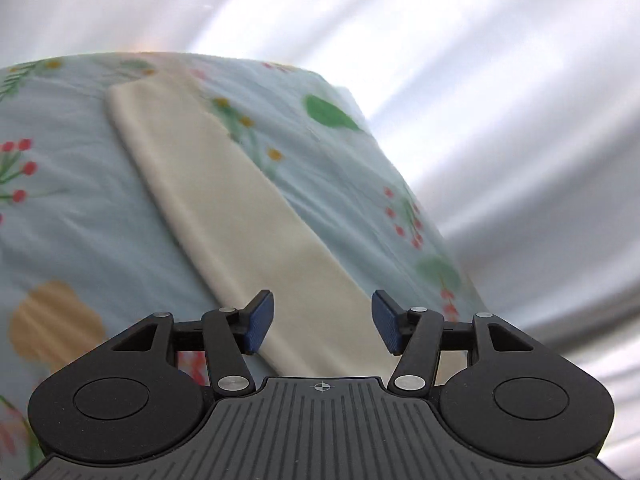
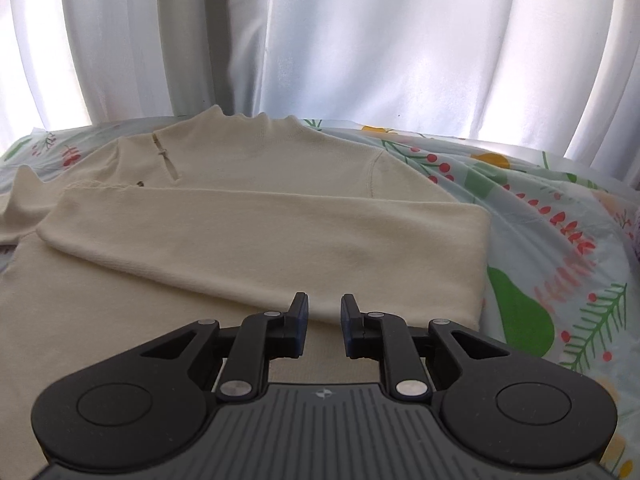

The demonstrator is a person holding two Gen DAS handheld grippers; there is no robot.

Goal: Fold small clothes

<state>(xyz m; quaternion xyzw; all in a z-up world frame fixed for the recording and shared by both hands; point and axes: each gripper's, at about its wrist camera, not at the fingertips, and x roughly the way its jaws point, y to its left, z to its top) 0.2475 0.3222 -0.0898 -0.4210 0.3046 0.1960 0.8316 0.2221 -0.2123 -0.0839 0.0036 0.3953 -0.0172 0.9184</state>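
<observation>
The left claw (image 1: 323, 322) is tilted, so the bed and curtain run slantwise through its view, and much of that view is smeared by motion blur. Its jaws stand wide apart and released, with nothing between the blue pads (image 1: 260, 322). They sit above a long cream sleeve (image 1: 224, 200) that stretches from the claw at 6 o'clock up toward 11 o'clock, lying flat on the sheet.

The right claw (image 2: 324, 326) is held level and points straight ahead. Its jaws are parted by a narrower gap, also released, and grip nothing. They sit low over the cream sweater (image 2: 256, 168), just short of the near edge of the folded sleeve (image 2: 280, 236); whether the pads touch the cloth cannot be told.

In the right wrist view the sweater lies spread on the bed, filling the centre and the 9 o'clock side. Its high collar (image 2: 248, 122) is at 12 o'clock, against the foot of the curtain. One sleeve is folded across the body, running from the fold at 3 o'clock to its cuff at 9 o'clock. A short slit opening (image 2: 166, 156) shows on the shoulder toward 10 o'clock.

The bed is covered by a pale blue floral sheet (image 2: 560, 240) printed with red berries, green leaves and yellow shapes; it shows bare at 3 o'clock in the right view and on both sides of the sleeve in the left view. Behind the bed hangs a white curtain (image 2: 360, 40) in soft vertical folds, lit from behind.
</observation>
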